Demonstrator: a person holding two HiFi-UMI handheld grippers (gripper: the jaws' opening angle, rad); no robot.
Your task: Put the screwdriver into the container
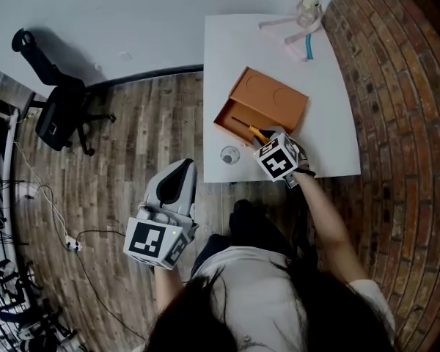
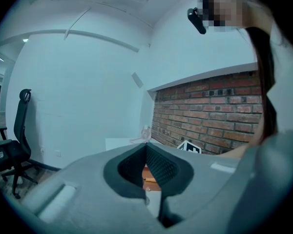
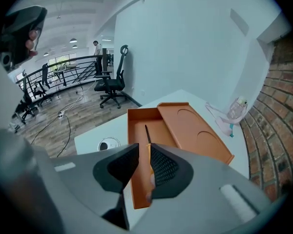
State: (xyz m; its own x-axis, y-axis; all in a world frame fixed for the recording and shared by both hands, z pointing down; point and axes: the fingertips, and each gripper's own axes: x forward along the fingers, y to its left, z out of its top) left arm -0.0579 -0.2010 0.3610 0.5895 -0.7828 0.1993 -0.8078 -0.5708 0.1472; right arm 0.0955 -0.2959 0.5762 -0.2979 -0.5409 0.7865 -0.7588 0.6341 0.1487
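Okay, the screwdriver point(image 1: 248, 127) should be light and rigid. It has a thin black shaft and a thicker yellow-orange handle, probably smooth plastic. Grip it on the handle, since the shaft would likely roll or pivot between the pads.

It lies inside the orange container point(image 1: 224, 112) on the white desk point(image 1: 227, 57), shaft pointing away from you along the tray floor. I see nothing else in that tray. A flat orange panel point(image 1: 268, 97) with two round recesses sits touching the container's far side, probably its lid, and it's bare.

Your right hand-held gripper point(image 3: 144, 162) is over the container's near end with its jaws a narrow gap apart. The handle sits between them against one pad, and a sliver of tray floor shows on the other side, so it reads as not clamped. The placing looks essentially done.

Your left hand-held gripper point(image 1: 180, 169) is off the desk over the wood floor, pads meeting at the tips with nothing between them.

A small round object point(image 1: 230, 155) sits on the desk just beside the container. I can't tell what it is.
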